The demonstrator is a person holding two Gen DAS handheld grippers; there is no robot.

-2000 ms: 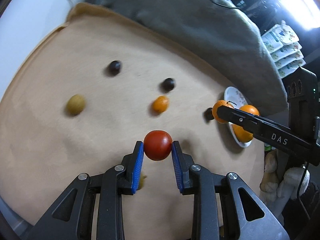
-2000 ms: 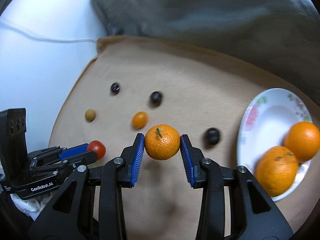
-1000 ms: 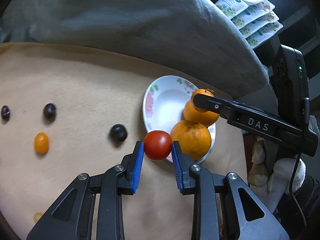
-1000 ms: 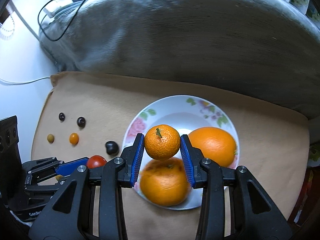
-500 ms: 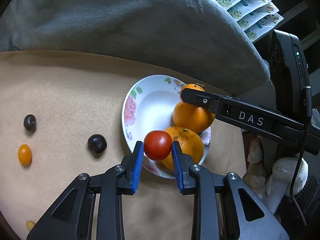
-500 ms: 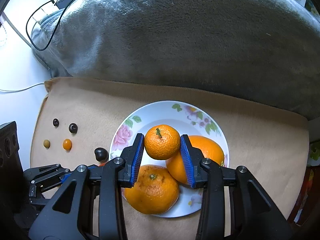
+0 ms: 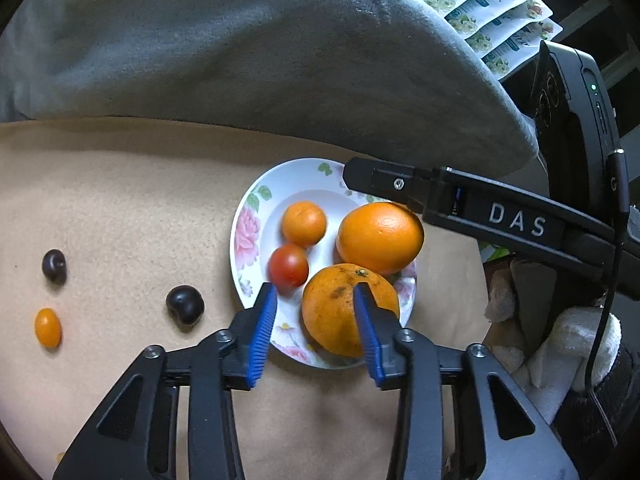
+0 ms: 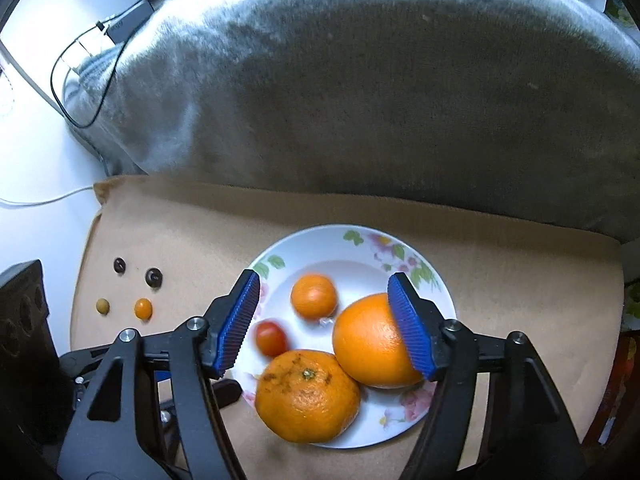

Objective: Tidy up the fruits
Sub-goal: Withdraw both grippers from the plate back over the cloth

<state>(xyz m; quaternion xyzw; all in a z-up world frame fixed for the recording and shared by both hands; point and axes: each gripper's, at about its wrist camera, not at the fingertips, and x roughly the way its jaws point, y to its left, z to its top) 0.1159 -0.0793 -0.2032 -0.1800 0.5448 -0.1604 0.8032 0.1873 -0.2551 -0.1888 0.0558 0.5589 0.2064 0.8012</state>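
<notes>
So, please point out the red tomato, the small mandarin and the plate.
red tomato (image 7: 289, 266): left wrist view, centre of its skin.
small mandarin (image 7: 304, 224): left wrist view, middle of its top.
plate (image 8: 320, 242): right wrist view, bare far rim.

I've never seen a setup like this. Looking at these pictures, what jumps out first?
A flowered white plate on a tan cloth holds two big oranges, a small mandarin and a red tomato. Two black tools with blue pads hang over it: the left tool and the right tool, both opening with nothing gripped. Small dark and orange fruits lie loose on the cloth to the left.
</notes>
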